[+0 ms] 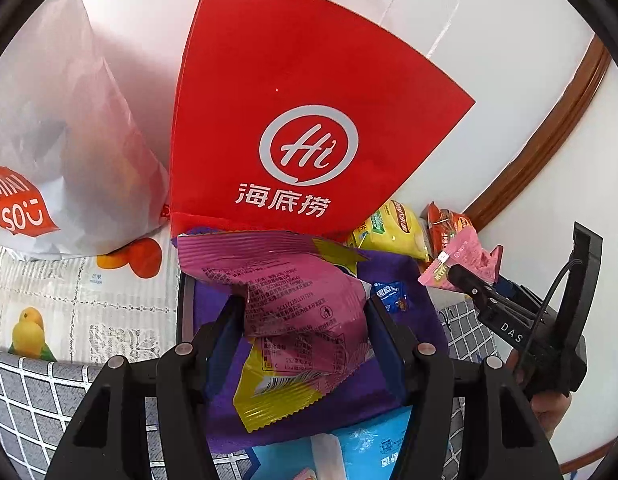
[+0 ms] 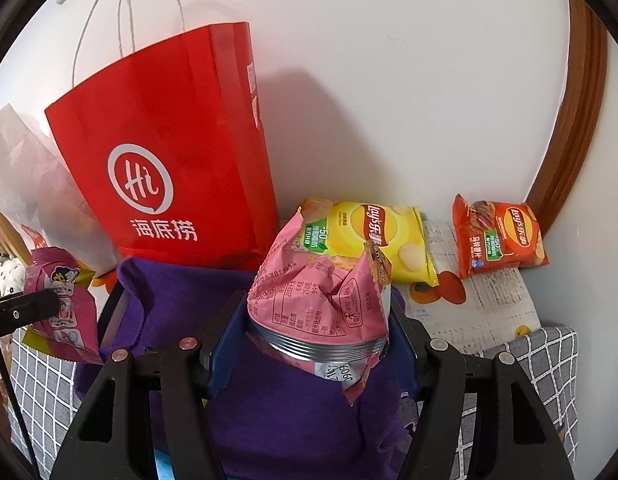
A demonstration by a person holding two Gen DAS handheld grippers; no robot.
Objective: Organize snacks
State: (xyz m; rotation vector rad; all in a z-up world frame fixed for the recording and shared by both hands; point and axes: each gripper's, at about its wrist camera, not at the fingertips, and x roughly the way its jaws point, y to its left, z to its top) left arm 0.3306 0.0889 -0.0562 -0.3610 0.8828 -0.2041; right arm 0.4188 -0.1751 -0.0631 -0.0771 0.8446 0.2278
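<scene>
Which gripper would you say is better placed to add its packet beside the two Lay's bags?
Probably the right gripper: its pink snack packet sits just before the yellow Lay's bag, while the left gripper faces the red Haidilao bag.

- The left wrist camera looked forward along its fingers, close to the red paper bag (image 1: 293,112).
- The right wrist camera faced the same bag (image 2: 169,160) from farther right.
- Both views shared the bag, the purple cloth (image 1: 405,280) (image 2: 181,296) and the white wall (image 1: 141,40) (image 2: 409,80).

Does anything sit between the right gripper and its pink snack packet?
No. The right gripper is already shut on the pink snack packet, nothing between them; the left gripper likewise clamps a magenta packet.
</scene>
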